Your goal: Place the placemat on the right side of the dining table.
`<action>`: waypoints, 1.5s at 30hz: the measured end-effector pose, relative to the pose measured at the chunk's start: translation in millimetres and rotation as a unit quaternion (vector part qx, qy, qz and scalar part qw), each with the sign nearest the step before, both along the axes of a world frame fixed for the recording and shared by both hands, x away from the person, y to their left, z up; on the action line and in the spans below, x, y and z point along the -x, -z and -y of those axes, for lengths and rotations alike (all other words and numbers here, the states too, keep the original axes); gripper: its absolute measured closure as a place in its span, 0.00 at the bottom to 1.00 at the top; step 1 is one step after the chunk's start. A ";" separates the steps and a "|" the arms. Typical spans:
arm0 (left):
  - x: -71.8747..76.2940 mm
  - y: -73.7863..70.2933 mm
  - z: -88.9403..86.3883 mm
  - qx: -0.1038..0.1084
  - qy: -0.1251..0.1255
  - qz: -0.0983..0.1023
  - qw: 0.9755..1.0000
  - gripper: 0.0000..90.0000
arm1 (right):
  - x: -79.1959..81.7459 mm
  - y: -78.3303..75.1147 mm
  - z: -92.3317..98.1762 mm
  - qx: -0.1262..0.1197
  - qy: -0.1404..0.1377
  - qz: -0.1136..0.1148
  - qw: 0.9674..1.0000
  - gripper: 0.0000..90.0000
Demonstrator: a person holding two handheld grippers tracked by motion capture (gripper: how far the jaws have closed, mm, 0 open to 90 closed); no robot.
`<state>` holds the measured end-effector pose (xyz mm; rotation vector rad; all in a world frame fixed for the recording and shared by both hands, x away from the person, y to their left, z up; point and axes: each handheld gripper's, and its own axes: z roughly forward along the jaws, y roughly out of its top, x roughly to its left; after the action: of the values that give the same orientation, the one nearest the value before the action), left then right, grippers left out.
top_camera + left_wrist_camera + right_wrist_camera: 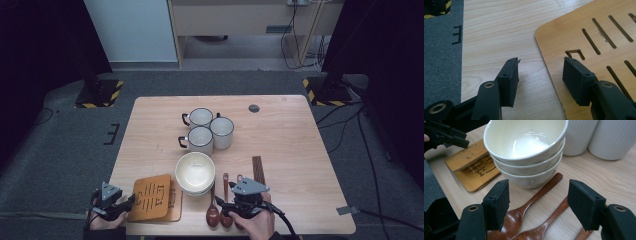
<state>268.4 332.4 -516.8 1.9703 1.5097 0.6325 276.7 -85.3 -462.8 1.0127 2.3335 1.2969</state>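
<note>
My left gripper (129,201) is at the table's near left corner, at the left edge of a stack of slotted wooden boards (150,197). In the left gripper view the gripper (540,72) is open and straddles the top board's (586,32) edge, one jaw over the board, the other over the bare table. My right gripper (226,204) hovers open over wooden spoons (213,210) at the near middle. In the right gripper view the gripper (539,197) has two spoons (536,192) lying below its jaws, and a stack of three cream bowls (524,142) stands just beyond them.
Three white mugs (201,117) stand grouped behind the bowls (195,172). Dark brown sticks (258,170) lie right of the spoons. In the right gripper view the left gripper (451,137) shows by the boards (471,165). A round hole (254,108) marks the table's far side.
</note>
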 end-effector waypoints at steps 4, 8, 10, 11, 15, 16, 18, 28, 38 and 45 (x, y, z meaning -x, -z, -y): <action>0.1 0.1 -0.1 0.000 0.000 0.000 1.000 0.51 | 3.2 3.8 -7.8 -0.007 -0.005 -0.002 1.000 0.38; 0.1 0.1 0.1 0.000 0.000 0.001 1.000 0.51 | 6.7 8.2 -15.1 -0.009 -0.009 -0.005 1.000 0.38; 0.2 0.1 0.1 0.000 0.000 0.001 1.000 0.51 | 7.8 9.6 -17.3 -0.010 -0.009 -0.006 1.000 0.38; 0.2 0.1 0.1 0.000 0.000 0.001 1.000 0.51 | 8.2 10.3 -18.1 -0.011 -0.009 -0.006 1.000 0.38; 0.2 0.2 0.0 0.001 0.000 0.001 1.000 0.51 | 10.0 13.7 -21.4 -0.015 -0.008 -0.007 1.000 0.40; 0.2 0.2 -0.1 0.001 0.000 0.001 1.000 0.51 | 11.4 16.2 -23.8 -0.018 -0.009 -0.009 1.000 0.40; 0.2 0.3 -0.1 0.002 0.000 0.002 1.000 0.52 | 12.7 18.8 -26.7 -0.020 -0.010 -0.010 1.000 0.40; 0.3 0.5 -0.2 0.003 0.001 0.002 1.000 0.52 | 18.2 28.3 -43.5 -0.029 -0.025 -0.016 0.999 0.41; 0.4 0.6 -0.4 0.004 0.000 0.002 1.000 0.52 | 23.9 34.0 -61.5 -0.036 -0.038 -0.020 0.998 0.43; 0.5 0.7 -0.3 0.003 0.000 0.003 1.000 0.52 | 25.0 36.4 -72.9 -0.040 -0.046 -0.022 0.998 0.44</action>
<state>268.0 332.7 -517.4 1.9623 1.5059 0.6311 251.7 -12.4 -499.1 0.9761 2.4042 1.4285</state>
